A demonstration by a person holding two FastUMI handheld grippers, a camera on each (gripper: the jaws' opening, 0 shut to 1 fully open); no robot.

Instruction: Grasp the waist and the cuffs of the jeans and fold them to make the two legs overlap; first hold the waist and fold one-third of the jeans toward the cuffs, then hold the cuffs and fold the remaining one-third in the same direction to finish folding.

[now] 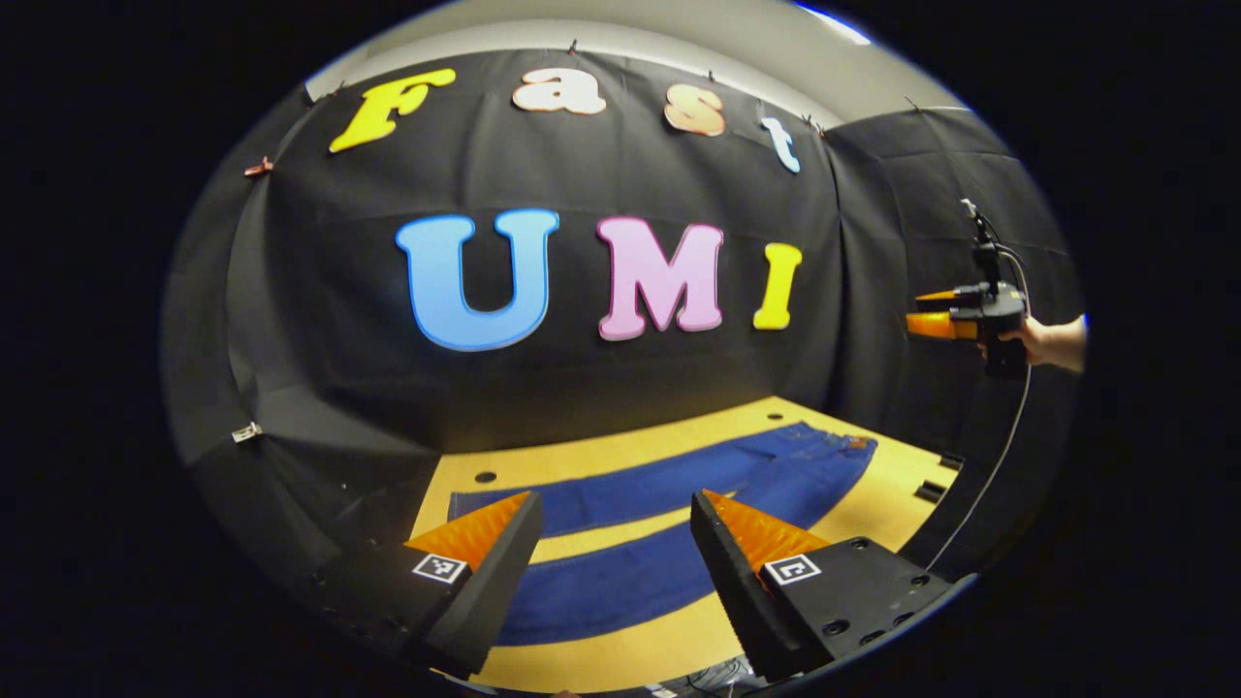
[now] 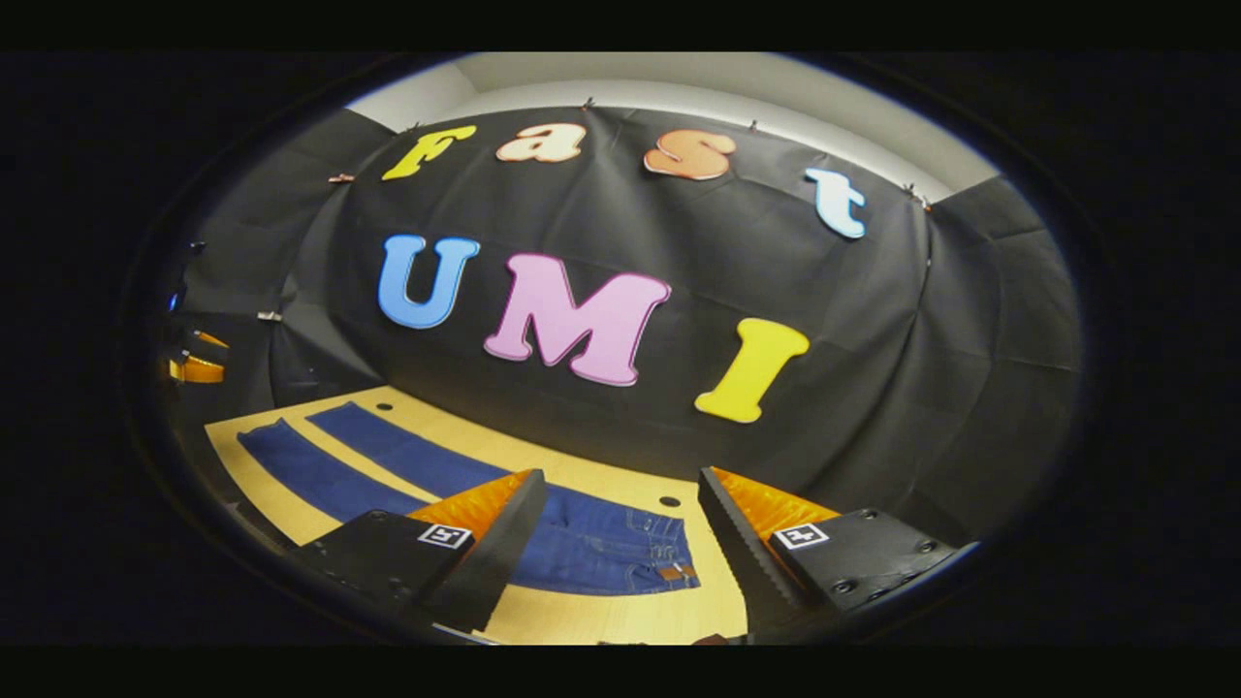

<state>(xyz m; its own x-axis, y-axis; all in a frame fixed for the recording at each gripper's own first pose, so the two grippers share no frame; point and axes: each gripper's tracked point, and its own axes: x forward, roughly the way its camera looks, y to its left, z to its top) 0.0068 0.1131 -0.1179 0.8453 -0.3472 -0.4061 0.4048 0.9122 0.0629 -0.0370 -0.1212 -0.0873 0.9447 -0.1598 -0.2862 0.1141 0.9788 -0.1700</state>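
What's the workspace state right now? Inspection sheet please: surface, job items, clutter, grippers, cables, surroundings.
Surface: light wooden tabletop with a few dark round holes and slots near its edges.
Job's things: blue jeans lie flat and unfolded, the two legs spread apart with bare wood between them; waist sits by the right gripper, cuffs toward the left gripper.
Clutter: nothing seen on the tabletop besides the jeans.
Grippers: left gripper open, above the legs, holding nothing; right gripper open, above the waist, holding nothing, with a hand behind it.
Cables: a thin pale cable hangs down from the right gripper.
Surroundings: black cloth wall behind the table, pale wall above it.
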